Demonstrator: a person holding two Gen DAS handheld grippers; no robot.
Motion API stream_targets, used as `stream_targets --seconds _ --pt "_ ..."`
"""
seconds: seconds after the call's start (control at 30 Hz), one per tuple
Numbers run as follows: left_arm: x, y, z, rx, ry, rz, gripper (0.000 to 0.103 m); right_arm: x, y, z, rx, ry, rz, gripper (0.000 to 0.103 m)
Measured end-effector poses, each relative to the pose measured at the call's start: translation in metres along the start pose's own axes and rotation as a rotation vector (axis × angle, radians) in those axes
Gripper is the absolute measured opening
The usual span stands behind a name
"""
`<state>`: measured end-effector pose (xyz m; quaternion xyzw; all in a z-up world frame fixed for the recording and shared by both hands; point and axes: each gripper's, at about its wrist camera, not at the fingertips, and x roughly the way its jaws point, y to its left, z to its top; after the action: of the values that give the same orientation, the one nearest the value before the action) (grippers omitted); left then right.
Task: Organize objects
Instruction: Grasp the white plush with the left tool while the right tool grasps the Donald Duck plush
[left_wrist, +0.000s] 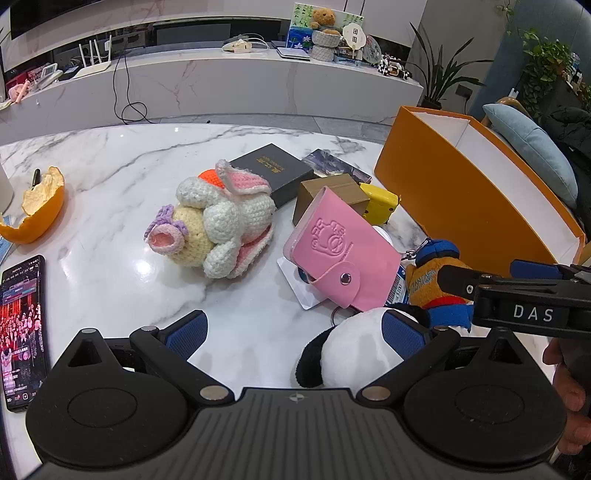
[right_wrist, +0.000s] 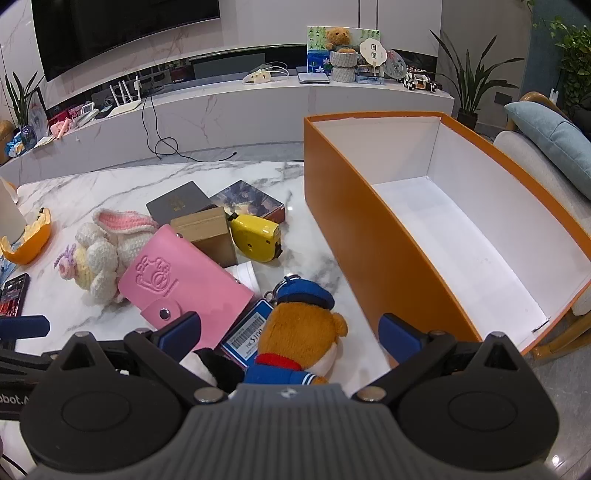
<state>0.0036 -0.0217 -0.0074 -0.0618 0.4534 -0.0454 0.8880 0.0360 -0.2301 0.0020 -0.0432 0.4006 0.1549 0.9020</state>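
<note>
On the marble desk (right_wrist: 110, 184), our left gripper (left_wrist: 295, 332) has its fingers spread beside the panda plush (left_wrist: 354, 350); our right gripper (right_wrist: 291, 328) straddles the bear plush (right_wrist: 303, 332) — soft, light, squashy — best pinched across its body. Rightmost, the orange box (right_wrist: 369, 236) waits empty.

"DAS" stands on the right tongs' arm (left_wrist: 532, 312); the barcode tag (right_wrist: 245, 334) reads "$100" (partly hidden).

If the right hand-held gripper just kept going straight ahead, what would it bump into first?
Probably the brown plush bear in the blue sailor cap, lying between the open fingers of the right hand-held gripper; depth is uncertain.
</note>
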Motion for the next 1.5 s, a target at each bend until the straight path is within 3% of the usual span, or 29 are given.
stream_targets --seconds 0.3,0.47,0.73,1.07,1.17,1.3,1.5 --pt "0.001 0.000 -0.001 0.005 0.006 -0.002 0.103 0.004 0.000 -0.003 0.000 0.029 0.006 0.102" --pt "0.006 -0.004 -0.004 0.018 0.029 -0.014 0.103 0.008 -0.002 -0.010 -0.037 0.044 -0.035 0.102" --pt "0.011 -0.022 -0.014 0.088 0.057 -0.037 0.103 0.013 0.000 -0.024 -0.072 0.103 -0.045 0.102" --pt "0.014 -0.022 -0.014 0.053 0.094 -0.083 0.103 0.025 -0.010 -0.023 0.031 0.123 -0.016 0.102" --pt "0.013 -0.024 -0.014 0.045 0.101 -0.146 0.103 0.029 -0.013 -0.020 0.083 0.137 0.020 0.102" --pt "0.012 -0.035 -0.019 0.091 0.109 -0.171 0.103 0.035 -0.017 -0.020 0.132 0.151 0.043 0.102" --pt "0.025 -0.047 -0.031 0.151 0.127 -0.146 0.103 0.047 -0.023 -0.019 0.182 0.161 0.061 0.101"
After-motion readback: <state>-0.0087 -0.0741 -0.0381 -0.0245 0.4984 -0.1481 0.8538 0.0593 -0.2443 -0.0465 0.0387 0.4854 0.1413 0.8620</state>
